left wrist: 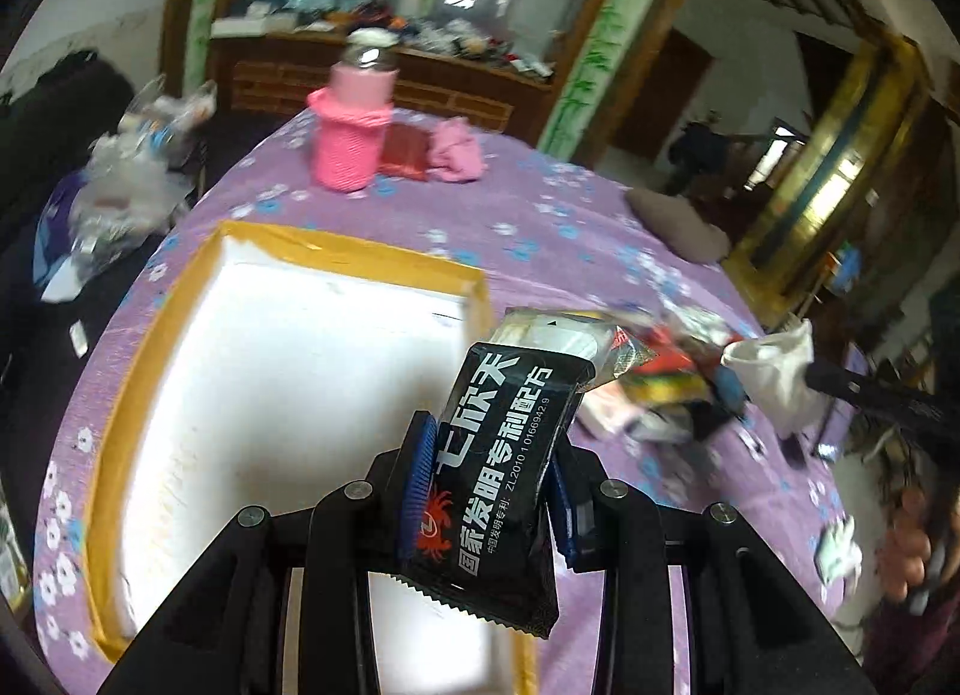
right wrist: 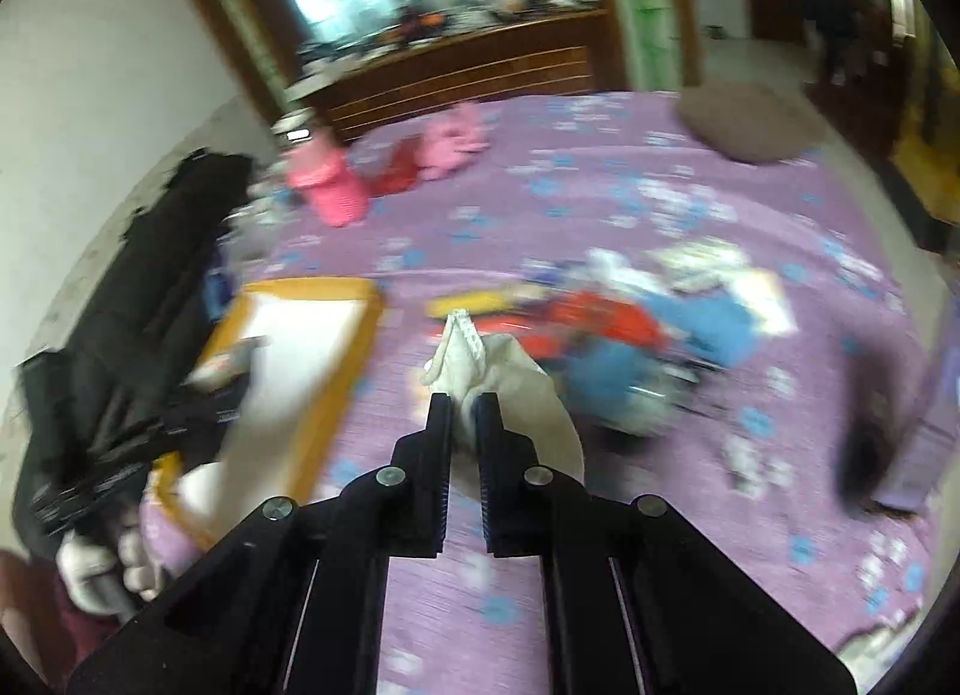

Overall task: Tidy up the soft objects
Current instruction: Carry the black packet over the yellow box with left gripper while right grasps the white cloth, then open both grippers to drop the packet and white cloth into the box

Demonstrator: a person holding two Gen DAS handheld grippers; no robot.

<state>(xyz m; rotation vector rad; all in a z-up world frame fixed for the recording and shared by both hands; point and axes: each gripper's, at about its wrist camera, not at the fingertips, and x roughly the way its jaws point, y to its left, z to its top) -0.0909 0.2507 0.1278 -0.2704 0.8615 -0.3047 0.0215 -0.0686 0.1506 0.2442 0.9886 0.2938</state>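
Observation:
My left gripper (left wrist: 489,455) is shut on a black snack packet (left wrist: 498,461) with white Chinese print, held above the right part of a white box with yellow taped rim (left wrist: 348,260). My right gripper (right wrist: 465,413) is shut on a white cloth pouch (right wrist: 510,389), held above the purple flowered tablecloth (right wrist: 600,185) just right of the box (right wrist: 312,299). The pouch also shows in the left wrist view (left wrist: 774,365). A pile of soft packets and cloths (left wrist: 654,377) lies right of the box; in the right wrist view it (right wrist: 630,335) is blurred.
A pink knitted bottle cover with a metal flask (left wrist: 351,125), a red packet (left wrist: 408,152) and a pink cloth (left wrist: 459,149) stand at the table's far side. A grey cushion (right wrist: 750,119) lies far right. Dark clothing (right wrist: 150,275) hangs left of the table.

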